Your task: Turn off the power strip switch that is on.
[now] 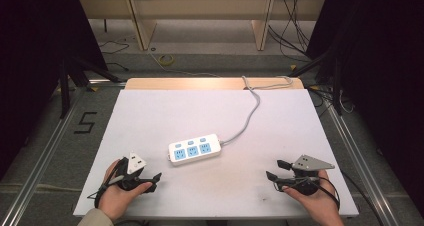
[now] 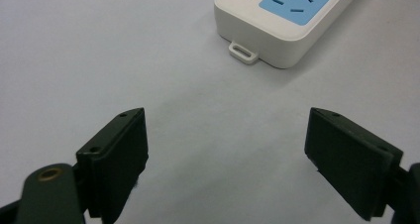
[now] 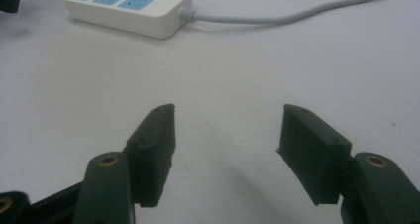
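Power strip (image 1: 194, 148) is lying mid-table (image 1: 150, 111), cable (image 1: 252, 111) running to far edge; left gripper (image 1: 156, 182) and right gripper (image 1: 274, 170) flanking it nearer.

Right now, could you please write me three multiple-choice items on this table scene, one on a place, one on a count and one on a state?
1. Where does the power strip lie on the table?
A. Near the middle, between the two grippers
B. At the far left corner
C. Under the right hand

2. How many blue socket faces does the strip have?
A. One
B. Three
C. Five

3. How do the left gripper and the right gripper stand?
A. Both shut on the cord
B. Left shut on the strip, right open
C. Both open, holding nothing

Answers:
1 A, the high view shows it central, ahead of both hands.
2 B, three blue panels sit in a row.
3 C, bare table shows between each pair of jaws.
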Available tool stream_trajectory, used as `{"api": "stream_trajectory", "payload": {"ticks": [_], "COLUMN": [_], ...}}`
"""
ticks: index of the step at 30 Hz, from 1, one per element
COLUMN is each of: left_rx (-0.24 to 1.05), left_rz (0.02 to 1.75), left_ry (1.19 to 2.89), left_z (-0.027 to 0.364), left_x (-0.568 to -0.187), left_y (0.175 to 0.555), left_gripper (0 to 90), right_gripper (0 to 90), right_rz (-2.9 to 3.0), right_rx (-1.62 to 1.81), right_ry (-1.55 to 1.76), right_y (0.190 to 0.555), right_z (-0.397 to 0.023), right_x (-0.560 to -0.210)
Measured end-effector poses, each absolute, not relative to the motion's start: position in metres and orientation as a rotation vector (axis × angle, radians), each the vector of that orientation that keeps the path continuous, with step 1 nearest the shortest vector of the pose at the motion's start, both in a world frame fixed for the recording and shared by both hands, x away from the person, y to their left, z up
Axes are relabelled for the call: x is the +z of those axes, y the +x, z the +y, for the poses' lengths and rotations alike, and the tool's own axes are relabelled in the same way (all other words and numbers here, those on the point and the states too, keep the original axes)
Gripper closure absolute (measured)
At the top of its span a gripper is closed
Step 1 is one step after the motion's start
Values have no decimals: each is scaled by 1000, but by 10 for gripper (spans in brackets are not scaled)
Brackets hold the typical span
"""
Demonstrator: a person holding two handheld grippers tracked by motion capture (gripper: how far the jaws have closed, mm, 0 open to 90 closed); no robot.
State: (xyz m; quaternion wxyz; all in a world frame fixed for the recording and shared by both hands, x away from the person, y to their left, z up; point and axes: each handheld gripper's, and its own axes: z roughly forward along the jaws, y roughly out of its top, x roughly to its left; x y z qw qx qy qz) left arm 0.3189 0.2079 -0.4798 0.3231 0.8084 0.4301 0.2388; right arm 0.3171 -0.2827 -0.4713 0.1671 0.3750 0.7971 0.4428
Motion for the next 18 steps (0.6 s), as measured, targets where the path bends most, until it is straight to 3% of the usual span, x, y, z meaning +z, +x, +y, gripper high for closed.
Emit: {"api": "stream_trajectory", "payload": {"ticks": [7, 18], "left_rx": [631, 638], "left_rz": [1126, 1127], "left_ry": [2124, 2128], "left_z": [208, 209], "left_x": [-480, -481], "left_y": [319, 320], "left_gripper": [171, 177], "right_gripper": [418, 634], "right_rz": [2264, 2290], "right_rx": [1261, 1230], "right_ry": [1066, 1049], "right_y": [317, 318], "right_z": [-283, -283], "right_x": [-470, -467]}}
